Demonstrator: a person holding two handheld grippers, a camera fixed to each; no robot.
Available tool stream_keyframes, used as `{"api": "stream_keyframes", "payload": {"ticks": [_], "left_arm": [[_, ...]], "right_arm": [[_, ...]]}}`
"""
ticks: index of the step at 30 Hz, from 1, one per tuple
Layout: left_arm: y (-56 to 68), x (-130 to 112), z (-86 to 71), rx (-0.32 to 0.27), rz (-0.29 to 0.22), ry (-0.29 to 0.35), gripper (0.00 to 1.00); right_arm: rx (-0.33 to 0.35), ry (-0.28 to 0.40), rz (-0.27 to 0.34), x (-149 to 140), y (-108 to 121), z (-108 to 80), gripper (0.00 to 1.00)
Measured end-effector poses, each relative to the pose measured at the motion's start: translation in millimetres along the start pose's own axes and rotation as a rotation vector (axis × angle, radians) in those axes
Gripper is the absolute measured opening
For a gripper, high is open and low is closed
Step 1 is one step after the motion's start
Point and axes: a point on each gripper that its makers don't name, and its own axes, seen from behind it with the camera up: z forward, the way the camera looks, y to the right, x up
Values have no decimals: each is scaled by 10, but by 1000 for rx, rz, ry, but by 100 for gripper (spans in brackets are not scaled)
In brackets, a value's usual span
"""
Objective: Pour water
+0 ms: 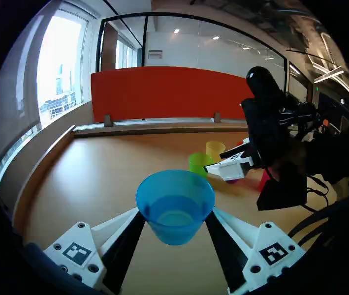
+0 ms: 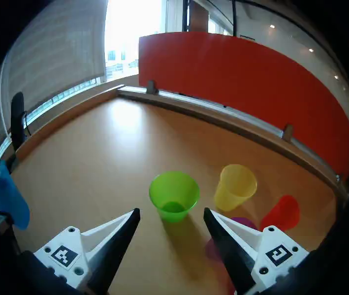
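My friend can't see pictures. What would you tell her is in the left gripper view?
A blue cup with some water in it is pinched between the left tongs over a wooden table. Farther off, the other tongs hover near a green cup and a yellow cup, in front of a red divider.

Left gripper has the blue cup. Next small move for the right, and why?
Probably ease the right gripper forward and close on the green cup: its fingers are open, the cup stands upright just beyond their tips, untouched; that would steady it for pouring.

Wooden table [image 2: 100, 147]; red partition [image 1: 169, 93]; windows [image 1: 58, 78]
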Motion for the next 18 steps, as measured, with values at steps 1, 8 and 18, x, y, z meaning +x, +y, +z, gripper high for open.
{"api": "stream_keyframes", "payload": {"ticks": [1, 8, 18], "left_arm": [[-6, 0, 1, 1, -2, 1, 81], [-64, -8, 4, 11, -16, 3, 81], [-104, -41, 44, 14, -28, 0, 81]], "right_arm": [[2, -7, 1, -11, -7, 22, 100], [-1, -51, 7, -87, 1, 156, 100], [-5, -82, 4, -117, 38, 308, 100]]}}
